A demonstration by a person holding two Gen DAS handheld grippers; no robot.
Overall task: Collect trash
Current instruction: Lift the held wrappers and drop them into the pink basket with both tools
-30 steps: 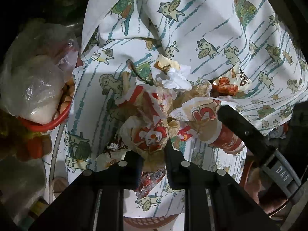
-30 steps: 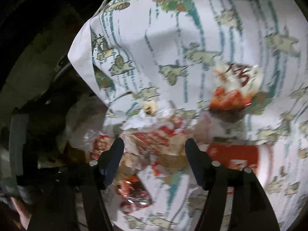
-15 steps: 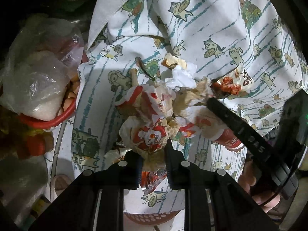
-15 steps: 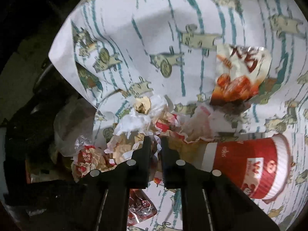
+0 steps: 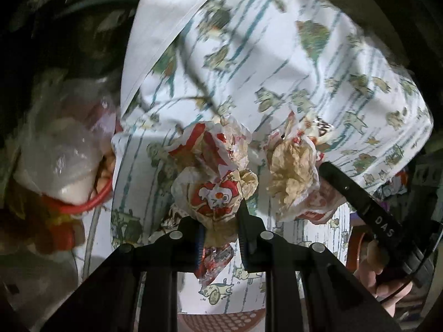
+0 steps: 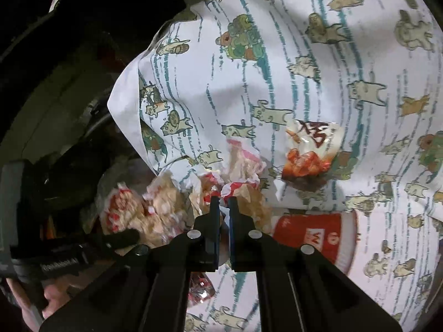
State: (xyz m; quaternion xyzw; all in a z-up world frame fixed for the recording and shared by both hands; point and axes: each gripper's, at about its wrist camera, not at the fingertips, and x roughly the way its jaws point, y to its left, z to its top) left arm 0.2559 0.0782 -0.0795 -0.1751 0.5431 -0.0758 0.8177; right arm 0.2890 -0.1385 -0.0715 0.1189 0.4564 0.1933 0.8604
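My left gripper (image 5: 220,218) is shut on a crumpled red-and-white food wrapper (image 5: 216,191) and holds it above the cartoon-print tablecloth (image 5: 277,55). My right gripper (image 6: 223,207) is shut on a second crumpled brownish wrapper (image 6: 243,182), which also shows in the left wrist view (image 5: 293,177). The left gripper's wrapper shows at the left of the right wrist view (image 6: 138,210). A red paper cup (image 6: 313,238) lies on its side on the cloth. A snack packet (image 6: 310,149) lies beyond it. A small red foil wrapper (image 5: 216,257) lies below the left gripper.
A red basket (image 5: 83,204) holding clear plastic bags (image 5: 58,149) stands left of the cloth. A woven red-brown rim (image 5: 218,321) shows at the bottom edge. The surroundings beyond the cloth are dark.
The right gripper closed on the brownish wrapper and lifted it away from the pile. The left gripper, still shut on its wrapper, has risen; the two wrappers have parted.
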